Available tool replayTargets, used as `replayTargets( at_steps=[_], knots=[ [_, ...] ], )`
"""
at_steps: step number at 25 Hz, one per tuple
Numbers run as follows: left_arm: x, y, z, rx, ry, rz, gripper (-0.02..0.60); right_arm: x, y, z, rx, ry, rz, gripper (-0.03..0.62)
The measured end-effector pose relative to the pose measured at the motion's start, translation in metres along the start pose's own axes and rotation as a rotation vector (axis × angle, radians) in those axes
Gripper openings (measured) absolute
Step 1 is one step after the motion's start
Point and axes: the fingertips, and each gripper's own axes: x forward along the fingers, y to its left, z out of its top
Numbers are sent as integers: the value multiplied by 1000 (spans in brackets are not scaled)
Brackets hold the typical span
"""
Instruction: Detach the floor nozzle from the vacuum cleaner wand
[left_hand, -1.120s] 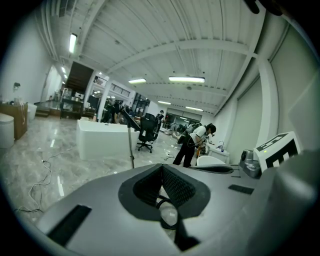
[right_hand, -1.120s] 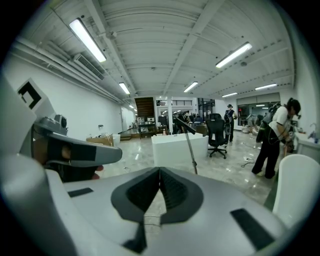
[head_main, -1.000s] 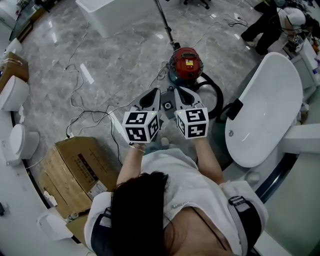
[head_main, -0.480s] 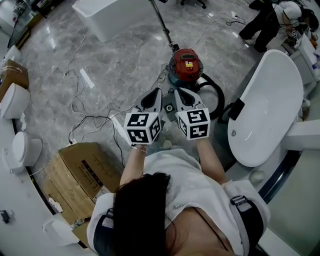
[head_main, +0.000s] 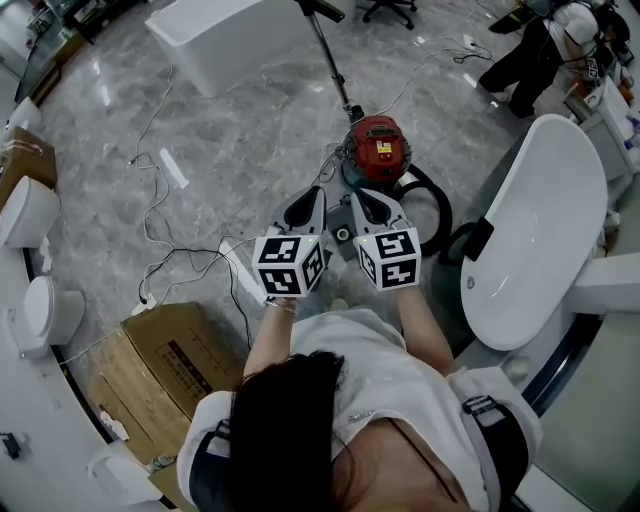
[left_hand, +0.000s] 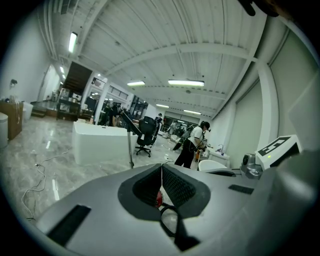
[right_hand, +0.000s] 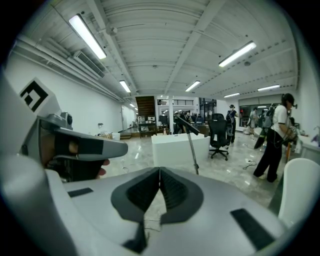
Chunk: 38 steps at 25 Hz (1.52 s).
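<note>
Left gripper (head_main: 313, 194) and right gripper (head_main: 358, 196) hover just short of the red vacuum (head_main: 380, 140), jaws pinched together on nothing. Just lining up, I guess.

Left tongs (head_main: 316, 192) beside right tongs (head_main: 358, 196), red vacuum cleaner (head_main: 378, 143) ahead, cardboard box (head_main: 178, 357) left

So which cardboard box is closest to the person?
The big cardboard box on the floor, right beside the person on their left. The other box sits far off at the picture's left edge.
</note>
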Motion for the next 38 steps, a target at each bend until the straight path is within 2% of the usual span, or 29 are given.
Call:
replayTargets(
  at_steps=[13, 19, 26, 30, 34, 38],
  knots=[
    [73, 75, 25, -41, 59, -41, 5, 99, -19, 24, 43, 59, -32, 14],
    [103, 115, 41, -34, 86, -61, 5, 146, -28, 39, 67, 73, -74, 14],
    [120, 165, 66, -48, 80, -63, 5, 185, -33, 63, 104, 58, -127, 14],
    [134, 182, 80, -23, 79, -82, 5, 199, -43, 78, 114, 33, -170, 14],
    [142, 191, 95, 16, 72, -121, 5, 210, -49, 85, 195, 12, -193, 14],
    [145, 205, 102, 26, 78, -134, 5, 217, -50, 92, 218, -11, -220, 14]
  ],
)
